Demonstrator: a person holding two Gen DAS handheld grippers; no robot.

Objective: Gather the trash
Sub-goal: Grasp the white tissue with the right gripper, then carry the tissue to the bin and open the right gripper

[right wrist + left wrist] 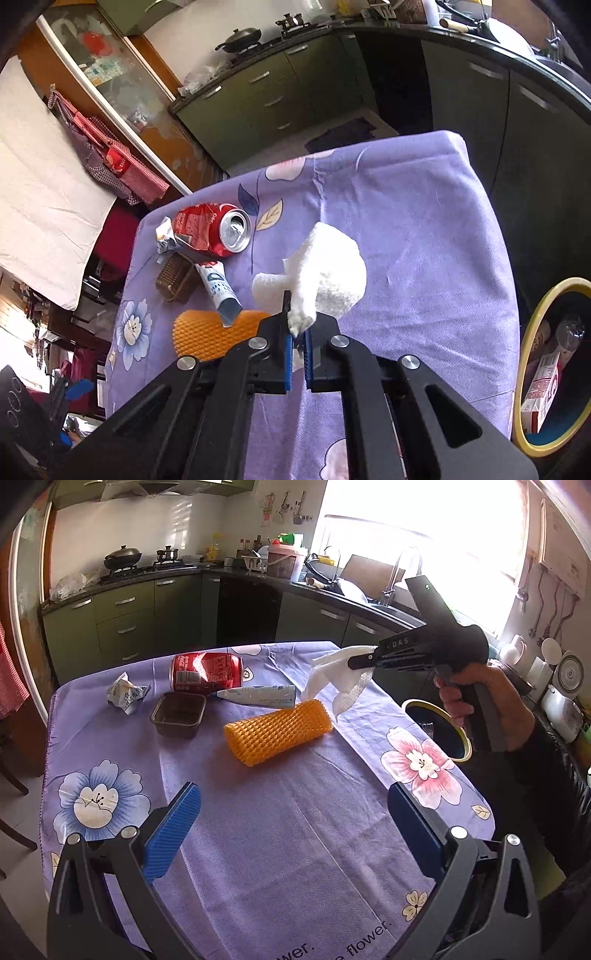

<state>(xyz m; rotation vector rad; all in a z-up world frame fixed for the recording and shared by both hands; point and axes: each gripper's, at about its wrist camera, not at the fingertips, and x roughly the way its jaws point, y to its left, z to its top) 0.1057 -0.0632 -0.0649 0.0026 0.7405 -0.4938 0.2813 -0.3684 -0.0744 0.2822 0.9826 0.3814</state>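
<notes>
Right gripper (298, 332) pinches crumpled tissue (328, 273) (soft, probably embossed).

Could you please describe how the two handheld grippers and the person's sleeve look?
Both grippers, left and right, have black frames, silver bolts and blue ribbed pads. The right gripper's body carries white letters "DAS" and a grey handle. The sleeve is dark.
</notes>
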